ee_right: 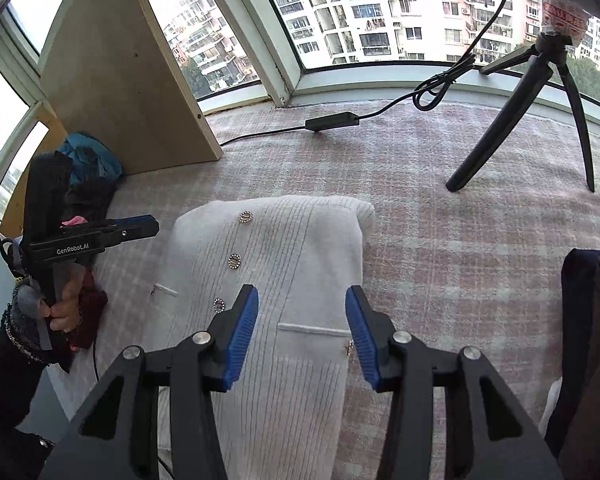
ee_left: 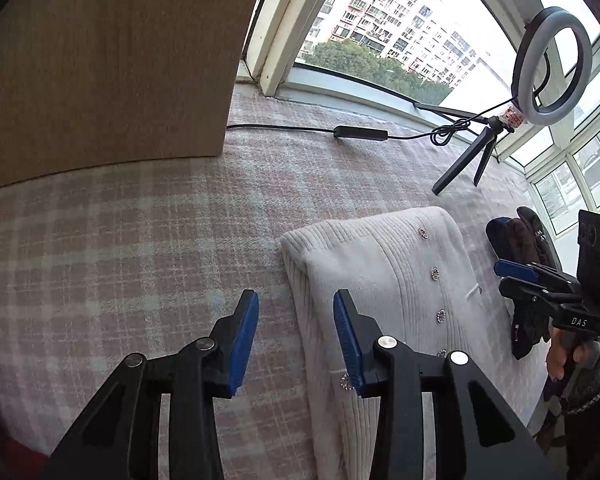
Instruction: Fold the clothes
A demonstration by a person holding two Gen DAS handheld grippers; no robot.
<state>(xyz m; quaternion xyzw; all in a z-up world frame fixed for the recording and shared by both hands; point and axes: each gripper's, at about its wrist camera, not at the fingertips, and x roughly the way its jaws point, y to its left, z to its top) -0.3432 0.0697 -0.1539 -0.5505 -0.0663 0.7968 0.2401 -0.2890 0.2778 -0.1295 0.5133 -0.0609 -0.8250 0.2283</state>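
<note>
White cardigan (ee_right: 268,280) lying on the checked pink blanket (ee_right: 460,240), near the middle, already folded lengthwise into a narrow strip: both long sides turned in, button row facing up, far end rounded over. Judged roughly halfway done; probably left to do, a crosswise fold or two bringing the near end toward the far end, then setting aside. Other garments apparently waiting: a dark pile (ee_left: 520,248) to the right of the cardigan, a blue and dark heap (ee_right: 88,168) to the left beside the wooden board (ee_right: 132,80).

Left gripper (ee_left: 296,336) hovering over the cardigan's left edge, jaws spread, nothing between them, one jaw over blanket and the other over knit. Right gripper (ee_right: 302,332) above the cardigan's right half, jaws spread too, empty. Neither clearly touching cloth.

Shown only by the left view: the ring light (ee_left: 554,66) on top of the tripod (ee_left: 472,160), and the right gripper seen side-on near the dark pile. Shown only by the right view: the blue heap behind the board, the small pocket flap on the cardigan's right half, and the left gripper seen side-on with the hand (ee_right: 62,308) gripping its handle. Cable with inline switch (ee_right: 332,121) visible in both, far side by the window.
</note>
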